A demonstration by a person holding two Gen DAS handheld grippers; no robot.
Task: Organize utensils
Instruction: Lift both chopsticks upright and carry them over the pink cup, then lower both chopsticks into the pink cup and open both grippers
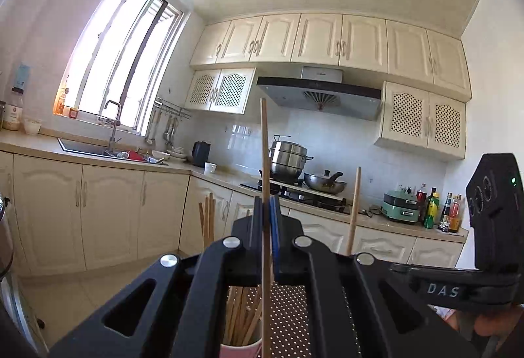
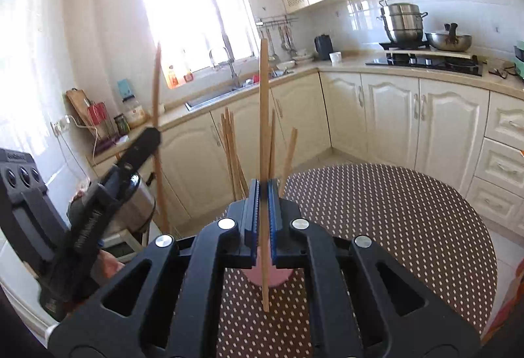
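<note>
Two black two-finger grippers are up over the round table with the brown white-dotted cloth (image 2: 409, 227), and each has its jaws clamped on a single long wooden chopstick. Between the blue-padded jaws of the left gripper (image 1: 266, 210), the left chopstick (image 1: 264, 141) stands nearly upright, its tip well above the jaws and its lower end running down past them. Below and just behind those jaws sits the pink round cup (image 1: 240, 350), with the bundle of loose wooden chopsticks (image 1: 240, 315) leaning inside it.

Seen from the other side, the right gripper (image 2: 263, 194) pinches the right chopstick (image 2: 263, 102) the same way, upright, with a long stretch above the jaws and a shorter stretch hanging beneath them over the dotted cloth. The pink cup lies directly under and beyond these jaws, largely hidden by them; the spare chopsticks fan up to the left and right of the jaws. Off to the left of the right jaws, the left gripper shows side-on with its chopstick rising through it. A person's fingers (image 2: 109, 264) show behind its handle.
</note>
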